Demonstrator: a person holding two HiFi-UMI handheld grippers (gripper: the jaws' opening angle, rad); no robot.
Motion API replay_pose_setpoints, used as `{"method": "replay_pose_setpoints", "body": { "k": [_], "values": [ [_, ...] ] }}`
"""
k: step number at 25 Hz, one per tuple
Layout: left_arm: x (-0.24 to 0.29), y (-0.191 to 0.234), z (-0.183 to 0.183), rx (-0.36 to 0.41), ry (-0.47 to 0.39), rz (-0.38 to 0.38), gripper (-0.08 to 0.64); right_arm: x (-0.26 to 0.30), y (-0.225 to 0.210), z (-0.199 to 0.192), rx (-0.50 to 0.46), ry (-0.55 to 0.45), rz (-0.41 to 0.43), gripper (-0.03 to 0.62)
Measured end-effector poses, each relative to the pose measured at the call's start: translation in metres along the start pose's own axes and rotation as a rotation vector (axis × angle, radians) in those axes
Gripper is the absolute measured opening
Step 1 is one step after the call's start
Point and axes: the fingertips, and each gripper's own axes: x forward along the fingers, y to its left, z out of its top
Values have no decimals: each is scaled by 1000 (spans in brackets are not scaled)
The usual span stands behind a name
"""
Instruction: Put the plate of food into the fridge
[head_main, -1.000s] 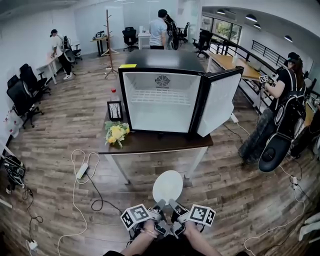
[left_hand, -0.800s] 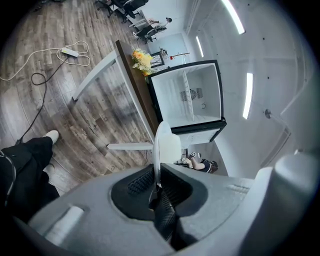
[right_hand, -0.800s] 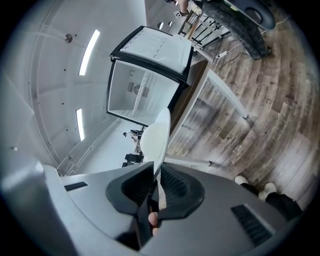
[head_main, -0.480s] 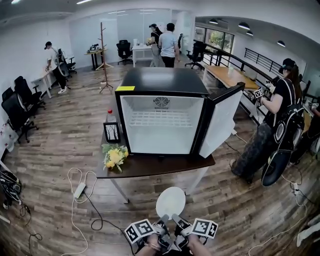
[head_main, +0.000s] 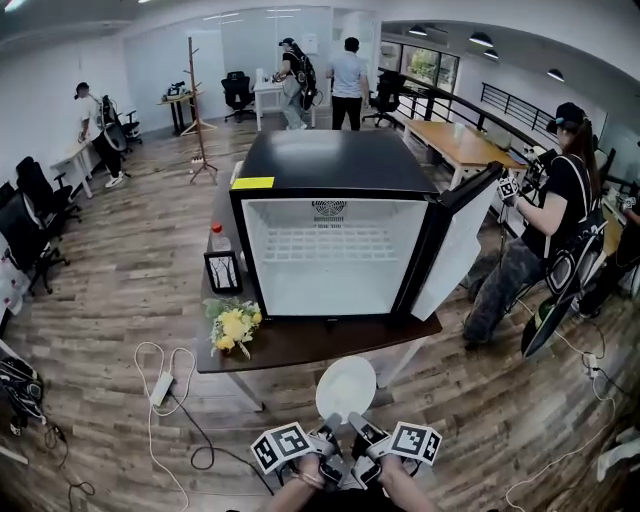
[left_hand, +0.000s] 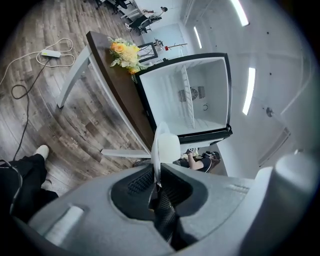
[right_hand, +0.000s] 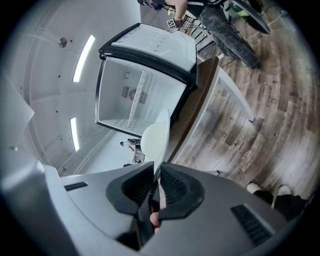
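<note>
Plainly, the left gripper (head_main: 326, 428) and right gripper (head_main: 356, 426) were both clenched side by side on the near rim of the white plate (head_main: 345, 388), held level short of the table (head_main: 300, 342). The open fridge (head_main: 330, 262) lay straight ahead beyond the plate's far edge, equally near either hand. Only the head view showed the plate's top, bare white; the gripper views caught it edge-on.

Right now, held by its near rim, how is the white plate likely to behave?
The plate looks stiff: it juts out flat from the left gripper and right gripper. Pinched at one edge only, it may tip or slip. Smooth and white, it is probably breakable.
</note>
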Motion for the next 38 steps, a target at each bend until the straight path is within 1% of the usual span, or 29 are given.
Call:
{"method": "replay_pose_setpoints", "body": {
  "k": [5,10,16,20,22,25,26,29,32,35,38],
  "values": [
    [1,3,28,7,19,-2,41,26,9,0,30,-16,-3,48],
    [0,3,47,19,40,-21,41,43,17,0,54,-42,2,43],
    [0,-1,60,7,51,-24,41,53,25,2,70,-61,4,43],
    [-1,-8,65,18,54,-26,41,55,33,5,53,-69,-3,44],
    [0,-11,70,17,48,-29,41,58,37,9,53,-68,4,44],
    [3,-16,76,-20,34,-30,41,63,41,15,52,-62,8,48],
    [4,-18,79,-22,28,-30,43,65,42,17,50,-58,10,49],
    [8,-28,88,19,6,-27,46,71,50,26,46,-45,24,49],
    [13,-40,94,11,-16,-40,45,74,59,38,64,-37,35,46],
    [22,-52,102,12,-34,-48,46,78,65,54,44,-33,39,45],
    [28,-63,109,5,-47,-55,46,84,74,66,50,-24,70,46]
  ]
}}
